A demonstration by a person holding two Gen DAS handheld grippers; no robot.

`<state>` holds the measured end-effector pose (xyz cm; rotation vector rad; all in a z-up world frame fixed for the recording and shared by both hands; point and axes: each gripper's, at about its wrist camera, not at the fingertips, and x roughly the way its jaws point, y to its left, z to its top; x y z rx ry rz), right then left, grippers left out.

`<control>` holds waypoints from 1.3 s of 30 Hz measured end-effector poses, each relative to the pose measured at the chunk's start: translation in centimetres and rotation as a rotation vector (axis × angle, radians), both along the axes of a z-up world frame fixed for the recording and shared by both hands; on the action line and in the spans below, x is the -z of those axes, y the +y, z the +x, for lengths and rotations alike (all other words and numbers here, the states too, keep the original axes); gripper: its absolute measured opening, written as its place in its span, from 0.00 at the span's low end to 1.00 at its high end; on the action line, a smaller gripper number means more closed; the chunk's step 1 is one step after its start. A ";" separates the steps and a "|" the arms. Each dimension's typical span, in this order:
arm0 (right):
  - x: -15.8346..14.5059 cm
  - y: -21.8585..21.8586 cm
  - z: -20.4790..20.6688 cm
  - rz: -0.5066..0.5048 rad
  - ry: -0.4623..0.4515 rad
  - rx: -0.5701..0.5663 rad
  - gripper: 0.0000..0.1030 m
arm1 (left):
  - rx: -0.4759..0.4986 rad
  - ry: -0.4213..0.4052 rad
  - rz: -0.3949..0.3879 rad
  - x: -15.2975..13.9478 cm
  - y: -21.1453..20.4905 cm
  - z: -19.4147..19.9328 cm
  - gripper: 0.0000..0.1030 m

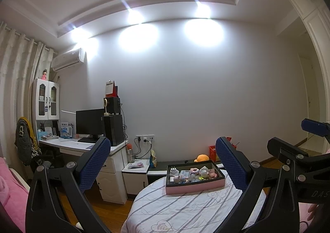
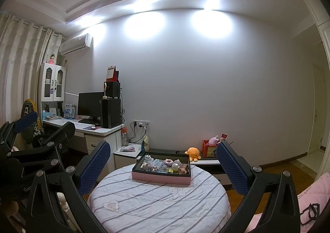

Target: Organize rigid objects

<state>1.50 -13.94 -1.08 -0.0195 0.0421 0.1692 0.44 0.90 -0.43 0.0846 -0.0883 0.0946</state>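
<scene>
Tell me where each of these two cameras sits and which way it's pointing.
Left wrist view: on the left hand-held gripper, open, facing the pink box on the round striped table; the right hand-held gripper shows at right.
Right wrist view: on the right hand-held gripper, open, facing the same box; the left hand-held gripper shows at left.
Shared: box, table, desk, orange plush.

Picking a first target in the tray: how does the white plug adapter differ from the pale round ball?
The white plug adapter sits at the tray's far left corner; the pale round ball lies right of centre. The adapter is blocky with two prongs pointing up; the ball is smooth and rounded. The ball looks larger. Both lie loose inside the pink-sided tray, untouched by either open gripper.
</scene>
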 end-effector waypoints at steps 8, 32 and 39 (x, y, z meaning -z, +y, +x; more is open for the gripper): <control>0.1 0.1 -0.4 0.001 -0.001 -0.006 1.00 | -0.006 0.007 0.010 0.2 0.0 0.0 1.00; 0.3 -0.1 -0.4 0.002 0.012 -0.007 1.00 | -0.007 0.017 0.012 0.2 0.2 -0.1 1.00; 0.3 0.0 -0.4 0.000 0.012 -0.005 1.00 | -0.011 0.016 0.013 0.2 0.4 -0.2 1.00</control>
